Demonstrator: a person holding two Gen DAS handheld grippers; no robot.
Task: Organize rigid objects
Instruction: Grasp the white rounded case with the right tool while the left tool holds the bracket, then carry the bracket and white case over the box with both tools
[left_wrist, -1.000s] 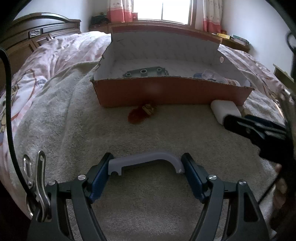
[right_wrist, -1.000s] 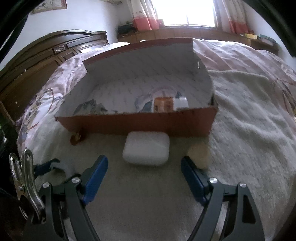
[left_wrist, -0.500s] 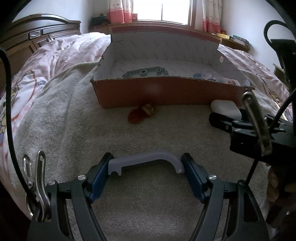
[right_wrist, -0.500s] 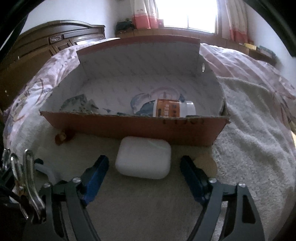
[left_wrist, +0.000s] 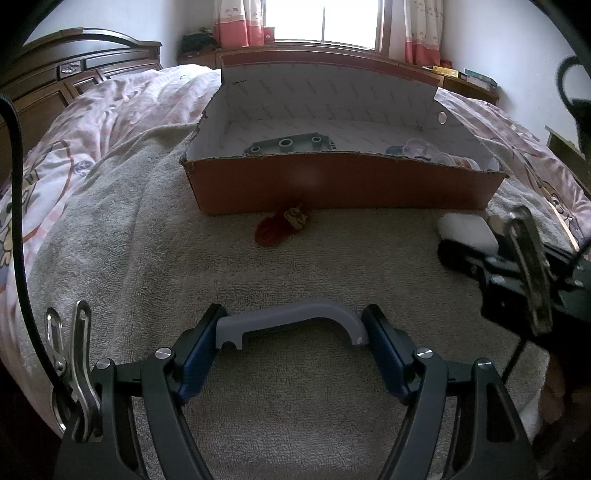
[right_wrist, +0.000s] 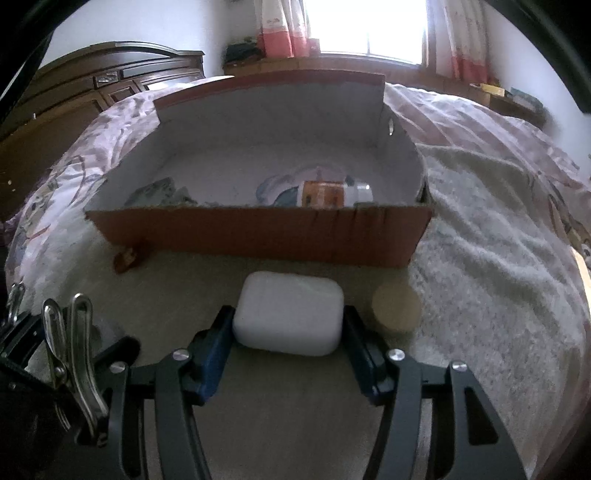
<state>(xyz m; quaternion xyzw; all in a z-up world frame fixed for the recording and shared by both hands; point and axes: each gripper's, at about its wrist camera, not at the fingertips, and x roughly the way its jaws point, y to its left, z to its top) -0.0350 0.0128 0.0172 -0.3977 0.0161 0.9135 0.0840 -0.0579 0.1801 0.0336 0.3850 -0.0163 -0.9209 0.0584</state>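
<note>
A grey curved handle (left_wrist: 291, 314) lies on the beige towel with my left gripper (left_wrist: 295, 322) shut on its two ends. A white rounded case (right_wrist: 288, 310) sits on the towel in front of the cardboard box (right_wrist: 258, 232). My right gripper (right_wrist: 289, 318) straddles the case, its jaws closing, and the blue pads (right_wrist: 221, 343) touch its left and right sides. The left wrist view shows the same case (left_wrist: 467, 229) at the right, with the right gripper's dark body behind it.
The open box (left_wrist: 347, 184) holds a grey plate with holes (left_wrist: 288, 144), a bottle with an orange label (right_wrist: 332, 194) and a plastic packet. A small red trinket (left_wrist: 280, 225) lies at the box's front wall. A round beige disc (right_wrist: 396, 308) rests right of the case.
My right gripper has moved forward around the white case and its jaws have narrowed onto it. The left gripper and the grey handle have stayed put.
</note>
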